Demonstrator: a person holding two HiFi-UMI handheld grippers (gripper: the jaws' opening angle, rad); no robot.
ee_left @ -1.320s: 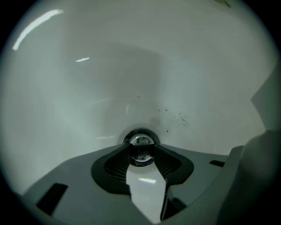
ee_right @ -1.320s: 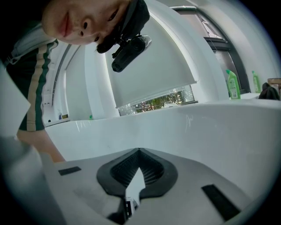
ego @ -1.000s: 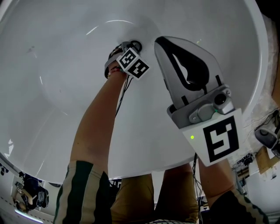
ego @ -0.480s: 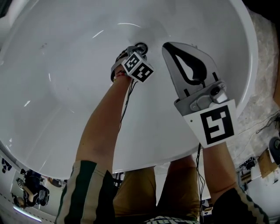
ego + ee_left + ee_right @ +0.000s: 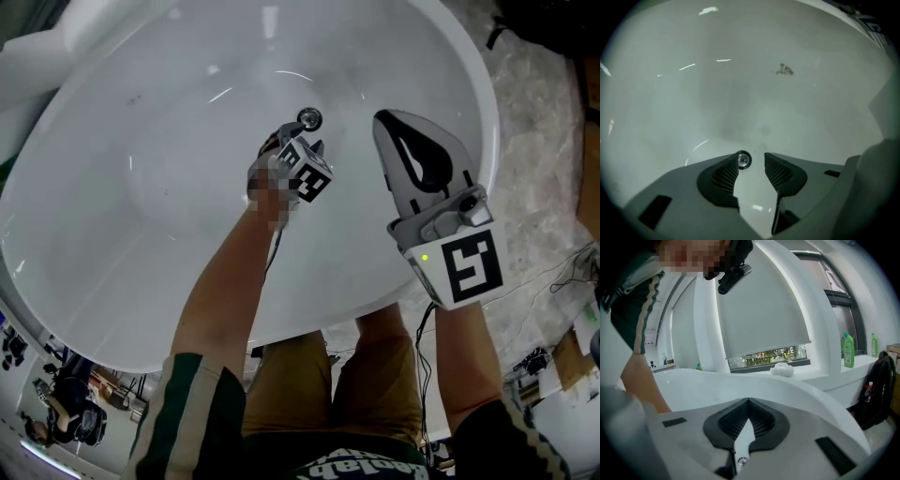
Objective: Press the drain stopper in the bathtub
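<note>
**Jaws spread beside the drain, press not yet made**

Jaws of the left gripper (image 5: 753, 161) stand spread with nothing between them. The drain stopper (image 5: 743, 160), a small round chrome cap, shows just past the tip of the left-hand jaw and looks apart from it. In the head view the stopper sits on the floor of the bathtub (image 5: 141, 187) toward its far edge, with the left gripper hanging just on its near side.

The right gripper (image 5: 387, 122) is held toward the tub's right edge, its jaws pressed together at the tips on nothing.

The step in hand looks like lining up on the stopper, since no contact shows. The next move calls for bringing a jaw tip squarely over the cap, then pushing straight down. A tip landing off centre could slide off the rounded chrome.
</note>
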